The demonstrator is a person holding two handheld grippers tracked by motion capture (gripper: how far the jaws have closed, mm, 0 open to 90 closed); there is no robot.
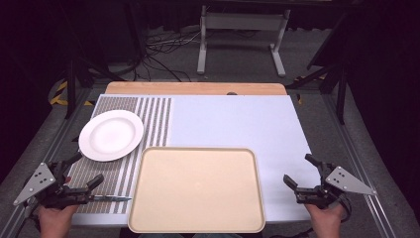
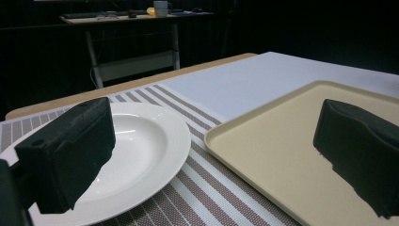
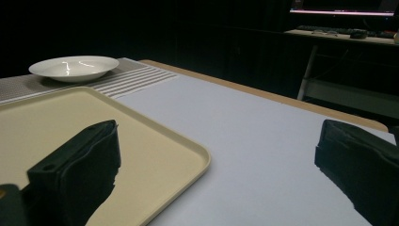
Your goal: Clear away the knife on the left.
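Note:
A white plate (image 1: 111, 135) rests on a striped placemat (image 1: 153, 116) at the table's left. In front of it lies an empty beige tray (image 1: 198, 191). My left gripper (image 1: 89, 167) hovers open over the placemat's near left corner, nothing between its jaws. Just beside it a thin knife-like utensil (image 1: 110, 198) lies on the placemat, pointing at the tray. In the left gripper view the plate (image 2: 141, 141) and the tray (image 2: 282, 150) lie ahead of the open gripper (image 2: 214, 155). My right gripper (image 1: 297, 168) stands open, right of the tray, over the white table cover (image 1: 237, 119).
The right gripper view shows the tray's corner (image 3: 155, 141), the far plate (image 3: 74, 67) and bare white cover (image 3: 254, 141). A wooden strip (image 1: 195, 88) edges the table's far side. Beyond it stand a white frame (image 1: 242, 34) and floor cables (image 1: 163, 59).

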